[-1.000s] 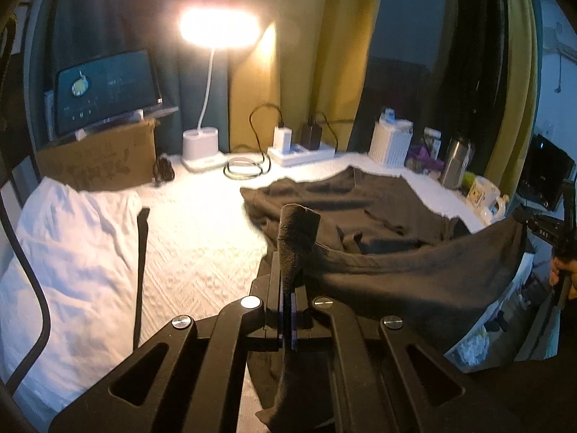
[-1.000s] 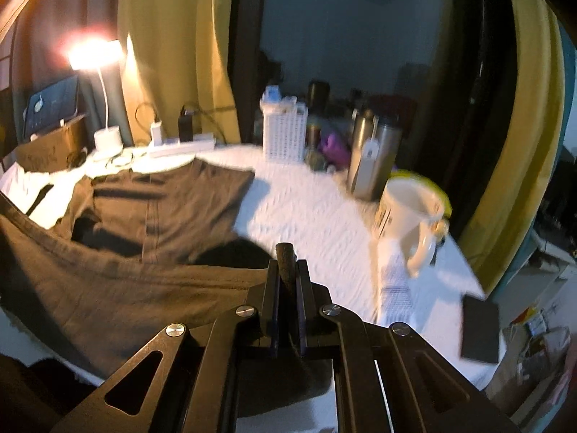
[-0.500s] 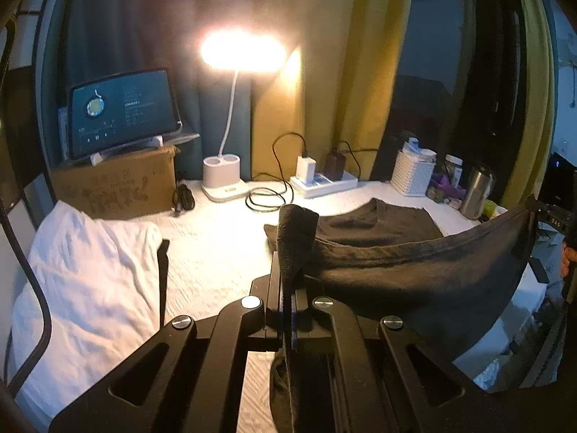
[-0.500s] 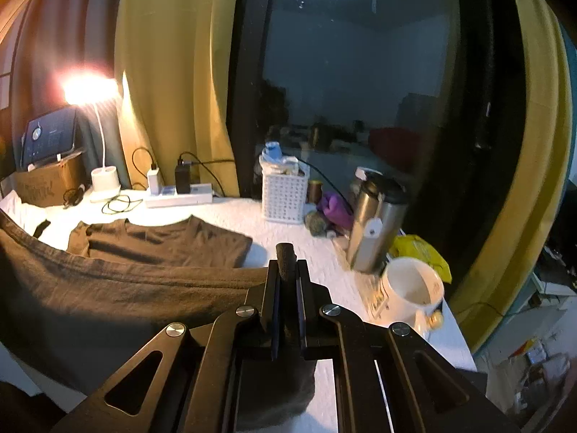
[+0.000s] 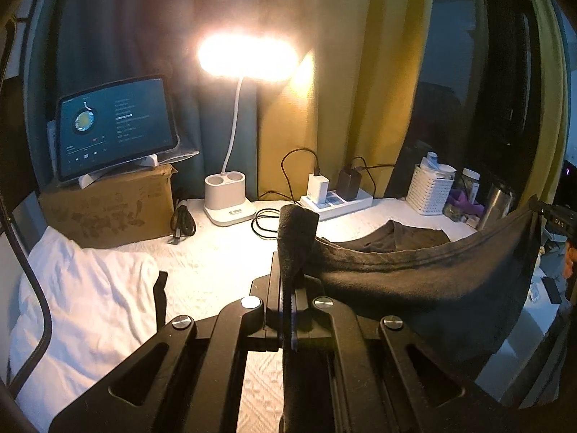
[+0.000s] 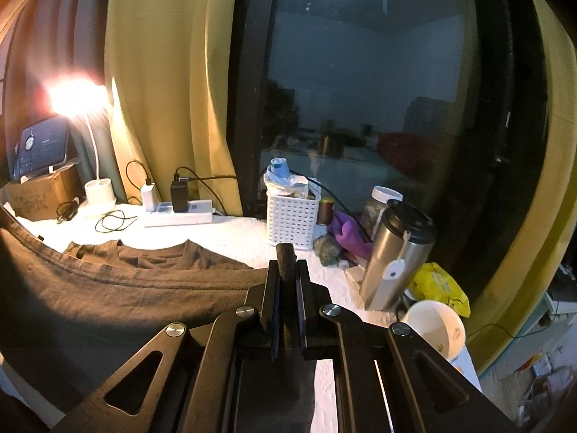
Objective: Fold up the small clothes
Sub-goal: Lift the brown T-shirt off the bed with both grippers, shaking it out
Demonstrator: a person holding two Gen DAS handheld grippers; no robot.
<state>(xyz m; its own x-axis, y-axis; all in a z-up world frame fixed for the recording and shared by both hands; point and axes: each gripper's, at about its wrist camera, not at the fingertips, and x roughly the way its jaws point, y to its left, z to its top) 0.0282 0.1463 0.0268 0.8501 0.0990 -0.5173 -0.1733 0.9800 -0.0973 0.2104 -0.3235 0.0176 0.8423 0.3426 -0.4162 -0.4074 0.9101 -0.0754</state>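
The dark garment (image 5: 432,281) is matt, slightly fuzzy knit cloth with a stitched hem. The left gripper (image 5: 286,288) and right gripper (image 6: 286,281) look like matt black plastic with shiny metal screw heads. The table cover (image 5: 216,270) is white, rough, textured fabric; the white cloth (image 5: 86,306) beside it is smoother and creased. The box (image 5: 108,209) is dull brown cardboard, the tumbler (image 6: 393,263) brushed metal, the basket (image 6: 292,222) perforated white plastic, the mug (image 6: 436,328) glossy.

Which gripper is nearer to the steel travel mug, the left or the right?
Right. The right gripper holds its corner of the dark shirt just beside the steel mug. The left gripper holds the other corner across the table; there the mug stands far off.
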